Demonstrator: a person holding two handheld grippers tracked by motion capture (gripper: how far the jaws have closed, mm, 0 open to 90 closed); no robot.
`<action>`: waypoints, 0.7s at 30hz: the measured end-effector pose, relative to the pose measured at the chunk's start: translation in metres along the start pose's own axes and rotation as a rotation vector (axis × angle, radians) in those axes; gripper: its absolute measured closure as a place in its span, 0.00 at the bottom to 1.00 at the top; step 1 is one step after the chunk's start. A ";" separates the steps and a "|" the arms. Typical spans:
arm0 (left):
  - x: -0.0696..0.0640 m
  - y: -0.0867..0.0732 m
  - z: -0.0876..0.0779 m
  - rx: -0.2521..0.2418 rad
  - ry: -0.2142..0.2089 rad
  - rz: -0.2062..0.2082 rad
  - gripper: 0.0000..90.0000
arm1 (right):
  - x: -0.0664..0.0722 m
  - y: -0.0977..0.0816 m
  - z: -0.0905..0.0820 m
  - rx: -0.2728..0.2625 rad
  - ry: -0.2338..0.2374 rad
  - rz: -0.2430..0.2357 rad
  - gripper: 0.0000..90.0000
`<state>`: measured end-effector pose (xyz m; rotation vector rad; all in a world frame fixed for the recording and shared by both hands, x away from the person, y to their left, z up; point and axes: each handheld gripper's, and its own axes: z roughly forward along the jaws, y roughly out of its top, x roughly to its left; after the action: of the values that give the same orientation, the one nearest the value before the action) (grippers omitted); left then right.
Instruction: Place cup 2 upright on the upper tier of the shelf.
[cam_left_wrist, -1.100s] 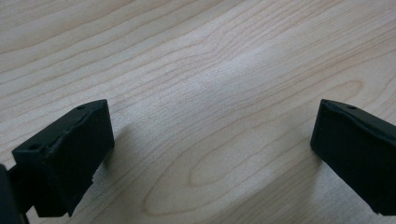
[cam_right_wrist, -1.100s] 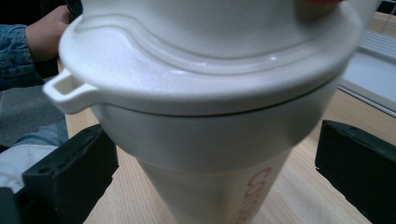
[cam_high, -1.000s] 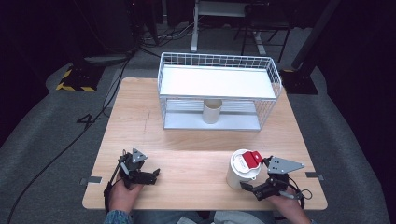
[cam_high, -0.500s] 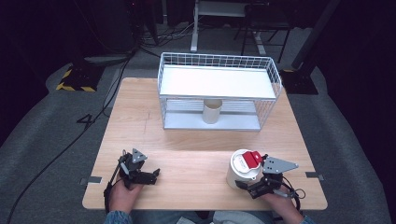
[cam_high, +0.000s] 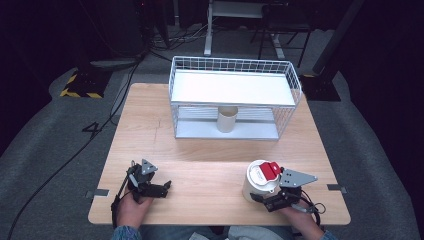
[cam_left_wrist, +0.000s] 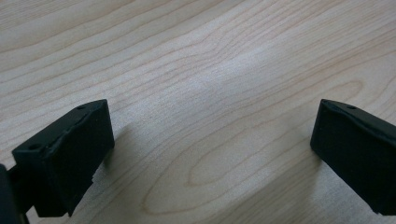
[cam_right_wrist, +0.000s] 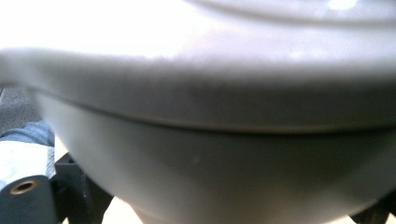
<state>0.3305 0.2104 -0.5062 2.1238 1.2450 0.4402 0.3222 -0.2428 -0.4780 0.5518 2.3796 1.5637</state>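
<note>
A light wooden surface (cam_high: 200, 145) stands on grey carpet (cam_high: 45, 150) in a dark room. Black cables (cam_high: 107, 107) trail across the floor at left. A yellow-and-black striped block (cam_high: 79, 86) lies there, and white desk legs (cam_high: 209, 30) rise behind.

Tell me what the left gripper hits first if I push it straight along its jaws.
Likely the table itself. The left gripper is open and tilted down at bare wood, with nothing between its jaws. In the high view it points right, toward the white cup, but that stands well off.
</note>
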 end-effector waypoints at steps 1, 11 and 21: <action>0.000 0.000 0.000 0.000 0.000 0.000 0.00 | 0.000 0.000 0.000 0.001 0.001 -0.001 0.11; 0.000 0.000 0.000 0.000 0.000 0.000 0.00 | 0.001 0.001 -0.001 0.013 -0.004 0.002 0.11; 0.000 0.000 0.000 0.000 0.000 0.000 0.00 | 0.002 0.004 -0.002 0.031 -0.012 -0.007 0.12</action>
<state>0.3306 0.2105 -0.5061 2.1237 1.2449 0.4405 0.3201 -0.2420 -0.4739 0.5575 2.3976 1.5188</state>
